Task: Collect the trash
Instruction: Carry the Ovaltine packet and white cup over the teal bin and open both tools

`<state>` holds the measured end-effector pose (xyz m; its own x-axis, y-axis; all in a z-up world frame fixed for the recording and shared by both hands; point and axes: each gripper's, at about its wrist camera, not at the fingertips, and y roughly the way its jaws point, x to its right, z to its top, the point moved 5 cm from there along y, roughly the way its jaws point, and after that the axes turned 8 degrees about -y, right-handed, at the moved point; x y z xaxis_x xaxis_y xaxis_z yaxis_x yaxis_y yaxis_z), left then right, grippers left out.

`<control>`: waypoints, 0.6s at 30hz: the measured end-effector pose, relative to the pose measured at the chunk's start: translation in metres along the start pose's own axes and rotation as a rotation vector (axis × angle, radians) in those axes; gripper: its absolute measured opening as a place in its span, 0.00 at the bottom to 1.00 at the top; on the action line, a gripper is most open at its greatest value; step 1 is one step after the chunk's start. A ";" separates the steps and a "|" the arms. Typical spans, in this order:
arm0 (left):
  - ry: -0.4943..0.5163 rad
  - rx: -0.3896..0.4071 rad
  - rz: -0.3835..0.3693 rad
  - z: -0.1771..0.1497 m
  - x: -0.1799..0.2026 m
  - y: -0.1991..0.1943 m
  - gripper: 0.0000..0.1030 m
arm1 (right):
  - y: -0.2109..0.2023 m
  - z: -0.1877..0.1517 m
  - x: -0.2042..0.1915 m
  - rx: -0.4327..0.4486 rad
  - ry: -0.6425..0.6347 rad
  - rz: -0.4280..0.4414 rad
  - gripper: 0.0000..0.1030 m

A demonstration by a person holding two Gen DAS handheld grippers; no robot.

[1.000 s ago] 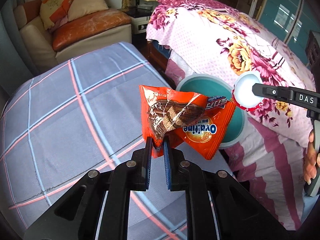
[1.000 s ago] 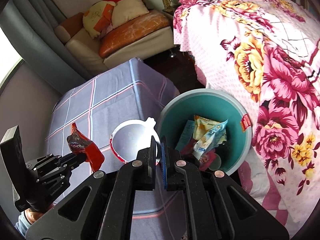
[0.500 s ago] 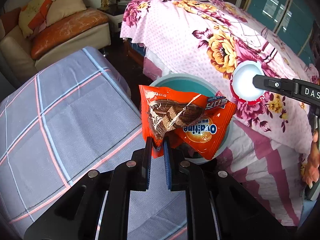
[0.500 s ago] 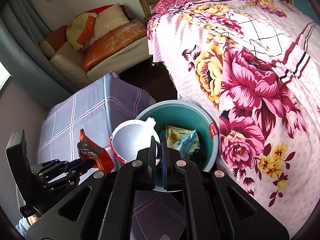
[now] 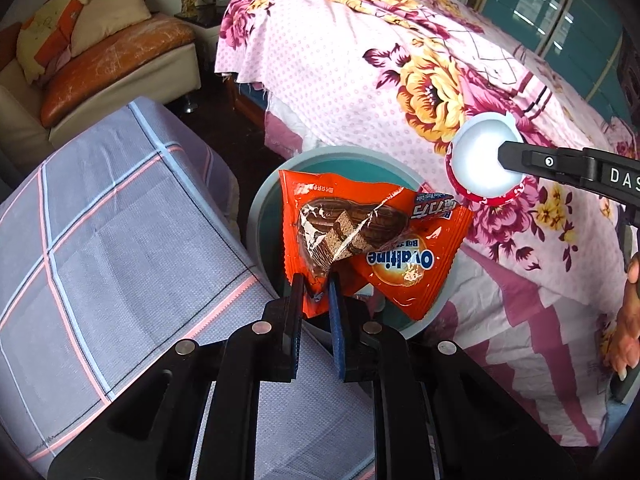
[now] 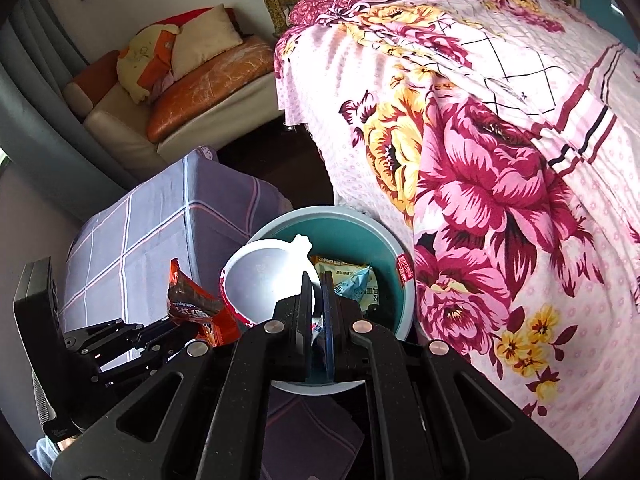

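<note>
My left gripper pinches the bottom corner of an orange Ovaltine wafer wrapper. Its jaws are opening, with the wrapper still between them and standing up over the teal bin. In the right wrist view the wrapper hangs at the bin's left side, held by the left gripper. My right gripper is shut on the rim of a white cup with a red band, above the bin's near-left rim. The cup also shows in the left view, up right of the wrapper. Snack wrappers lie in the bin.
A table under a grey checked cloth stands left of the bin. A bed with a pink floral cover rises right behind it. A sofa with cushions is at the back left. A person's hand shows at the right edge.
Both grippers have moved toward the bin, and the wrapper now covers most of its opening. The cup has come over the bin's rim. The left jaws stand slightly wider.
</note>
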<state>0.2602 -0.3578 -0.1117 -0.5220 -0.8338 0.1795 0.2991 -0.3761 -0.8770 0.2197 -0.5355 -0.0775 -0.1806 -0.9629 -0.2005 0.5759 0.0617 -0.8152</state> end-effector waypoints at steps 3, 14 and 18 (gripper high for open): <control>-0.014 0.003 0.010 0.002 -0.001 0.000 0.64 | 0.002 0.002 0.003 -0.004 0.002 -0.006 0.05; -0.062 0.063 0.047 -0.004 -0.021 -0.022 0.92 | 0.015 0.002 -0.011 -0.035 -0.024 -0.006 0.05; -0.101 0.065 0.036 -0.009 -0.032 -0.030 0.93 | 0.021 0.003 -0.017 -0.052 -0.035 -0.005 0.05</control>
<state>0.2603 -0.3162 -0.0954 -0.4277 -0.8824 0.1958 0.3689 -0.3682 -0.8534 0.2379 -0.5186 -0.0897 -0.1550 -0.9718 -0.1777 0.5330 0.0692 -0.8433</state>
